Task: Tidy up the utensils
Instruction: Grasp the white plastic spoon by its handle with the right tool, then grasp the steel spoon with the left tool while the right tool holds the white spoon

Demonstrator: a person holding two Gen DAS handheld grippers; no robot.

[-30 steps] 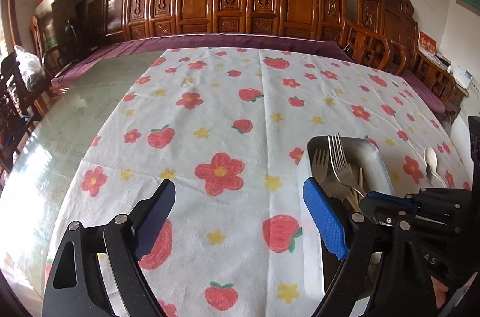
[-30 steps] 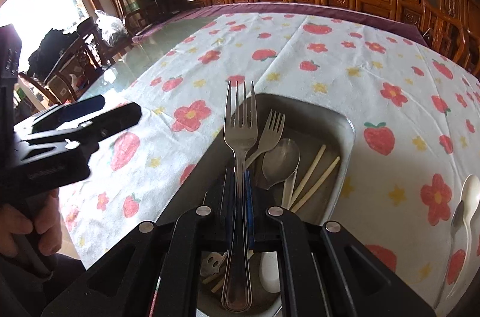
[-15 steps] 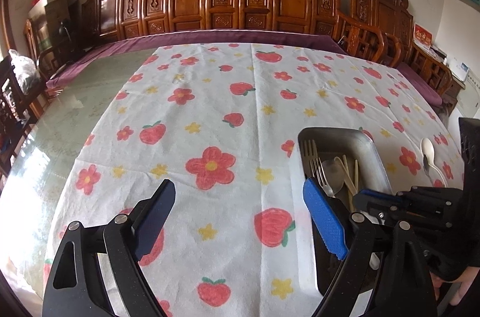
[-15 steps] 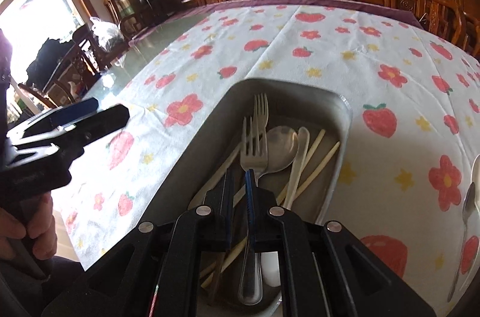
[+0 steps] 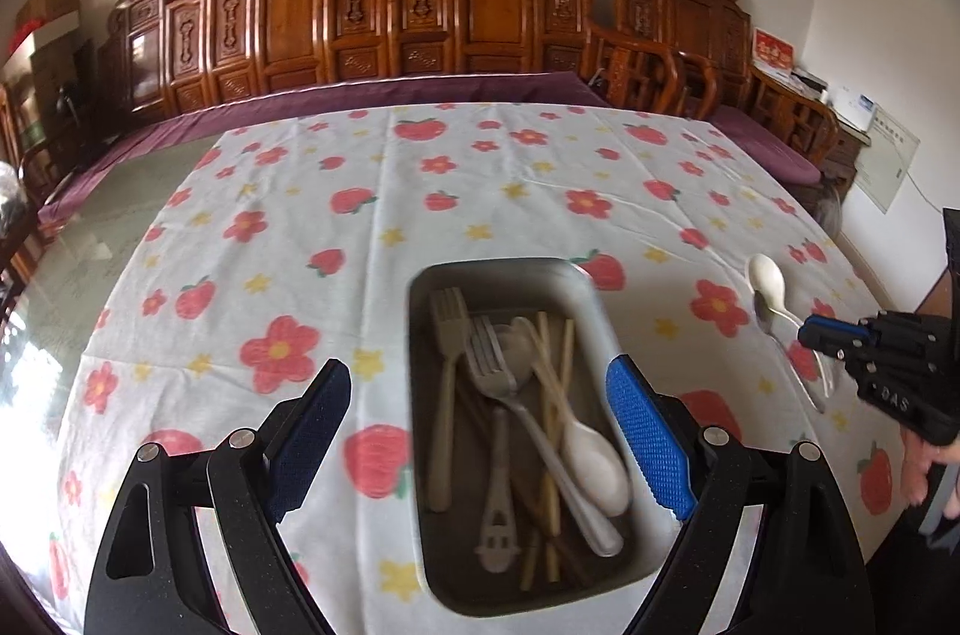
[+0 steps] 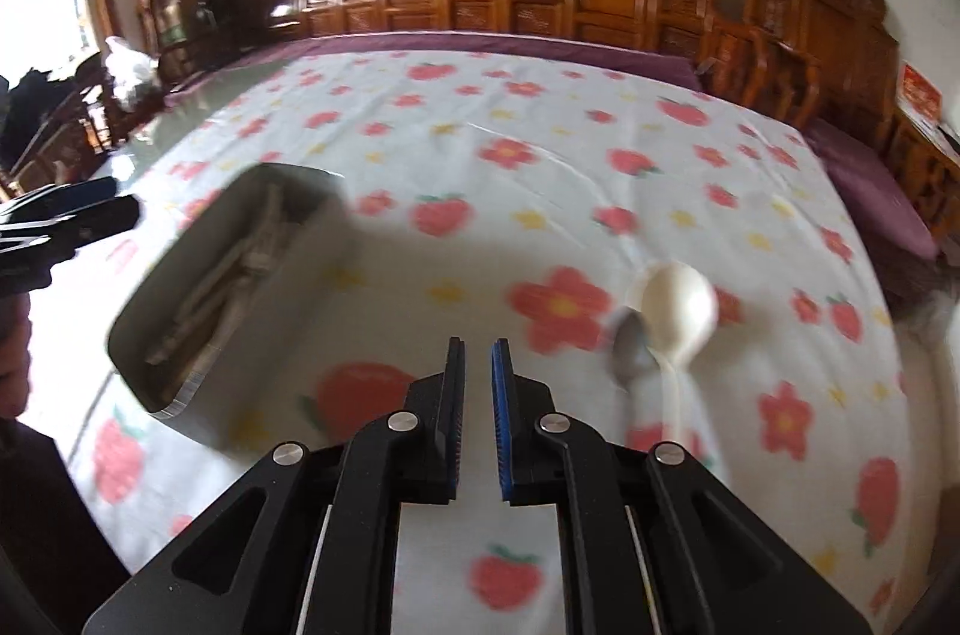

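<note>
Your left gripper (image 5: 474, 431) spread wide over tray (image 5: 591, 296), empty, likely steadying. Your right gripper (image 6: 477, 407) nearly closed, pinching nothing. Two spoons (image 6: 672, 317) lie at its 1 o'clock, blurred, probably next pick.

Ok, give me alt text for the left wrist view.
A metal tray holding forks, spoons and chopsticks sits between the open left gripper fingers on a strawberry-print tablecloth. Two spoons lie beside it.
</note>
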